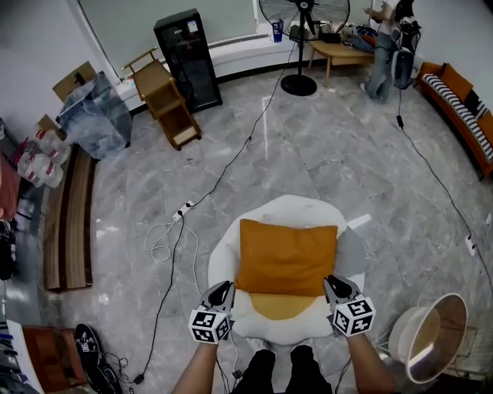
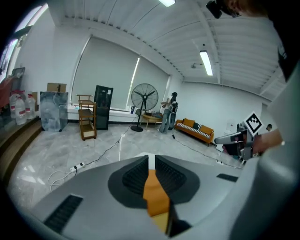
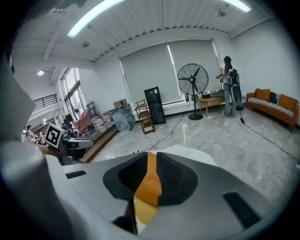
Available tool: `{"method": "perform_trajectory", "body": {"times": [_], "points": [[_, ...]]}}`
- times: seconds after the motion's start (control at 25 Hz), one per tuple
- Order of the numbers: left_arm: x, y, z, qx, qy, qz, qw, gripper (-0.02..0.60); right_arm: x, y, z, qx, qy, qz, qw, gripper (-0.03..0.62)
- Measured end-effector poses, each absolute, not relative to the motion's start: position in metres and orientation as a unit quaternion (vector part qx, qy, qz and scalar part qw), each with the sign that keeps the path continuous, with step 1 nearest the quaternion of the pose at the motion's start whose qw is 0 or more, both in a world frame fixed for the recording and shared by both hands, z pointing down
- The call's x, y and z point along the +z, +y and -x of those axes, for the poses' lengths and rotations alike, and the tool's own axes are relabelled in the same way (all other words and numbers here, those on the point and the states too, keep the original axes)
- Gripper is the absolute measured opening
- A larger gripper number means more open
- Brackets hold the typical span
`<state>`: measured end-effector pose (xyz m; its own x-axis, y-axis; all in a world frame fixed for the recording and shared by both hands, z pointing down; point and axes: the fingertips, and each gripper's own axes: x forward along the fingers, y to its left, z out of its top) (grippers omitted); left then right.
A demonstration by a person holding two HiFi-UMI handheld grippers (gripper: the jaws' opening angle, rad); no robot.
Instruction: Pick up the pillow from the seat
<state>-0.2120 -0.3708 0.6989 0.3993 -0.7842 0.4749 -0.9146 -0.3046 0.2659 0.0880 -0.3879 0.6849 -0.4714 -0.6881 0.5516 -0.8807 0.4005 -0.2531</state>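
Forearms reaching forward, the left gripper (image 1: 223,289) and right gripper (image 1: 333,283) point at the near corners of the orange pillow (image 1: 286,258), which lies on the white seat (image 1: 296,204). Each gripper view shows jaws barely parted and holding nothing, with the pillow visible through the slit. A floor cable (image 1: 249,139) runs toward the distant fan (image 1: 302,15). Only the head view shows the whole pillow.

- I saw the pillow (image 1: 286,255) lying on the seat (image 1: 296,206), over its middle and near edge, the far edge behind it.
- My left gripper (image 1: 223,288) was at the pillow's near left corner, my right gripper (image 1: 332,282) at the near right.
- A basin (image 1: 428,336) stood on the floor (image 1: 308,146) right of the seat.
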Motion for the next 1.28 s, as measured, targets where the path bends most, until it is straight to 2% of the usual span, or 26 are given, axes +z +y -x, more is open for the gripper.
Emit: {"method": "perform_trajectory", "body": {"times": [0.08, 0.16, 0.24, 0.36, 0.44, 0.48, 0.88, 1.28], "points": [[0.73, -0.374, 0.208, 0.144, -0.526, -0.79, 0.279, 0.105, 0.713, -0.394, -0.095, 0.28, -0.813, -0.474, 0.188, 0.119], [0.765, -0.377, 0.204, 0.164, -0.517, -0.783, 0.305, 0.287, 0.743, -0.401, -0.101, 0.296, -0.811, -0.469, 0.189, 0.227], [0.801, -0.383, 0.203, 0.183, -0.515, -0.774, 0.32, 0.382, 0.773, -0.409, -0.107, 0.316, -0.806, -0.466, 0.183, 0.328], [0.85, -0.392, 0.202, 0.193, -0.519, -0.756, 0.349, 0.538, 0.828, -0.417, -0.12, 0.376, -0.788, -0.459, 0.167, 0.581], [0.88, -0.396, 0.202, 0.201, -0.519, -0.746, 0.365, 0.594, 0.868, -0.416, -0.133, 0.404, -0.773, -0.457, 0.177, 0.589], [0.894, -0.397, 0.203, 0.207, -0.518, -0.743, 0.37, 0.597, 0.889, -0.414, -0.139, 0.413, -0.766, -0.456, 0.187, 0.589], [1.018, -0.413, 0.205, 0.264, -0.511, -0.711, 0.404, 0.597, 1.05, -0.416, -0.188, 0.502, -0.701, -0.45, 0.232, 0.591], [1.09, -0.457, 0.203, 0.257, -0.494, -0.704, 0.44, 0.597, 1.138, -0.449, -0.205, 0.54, -0.679, -0.439, 0.236, 0.591]]}}
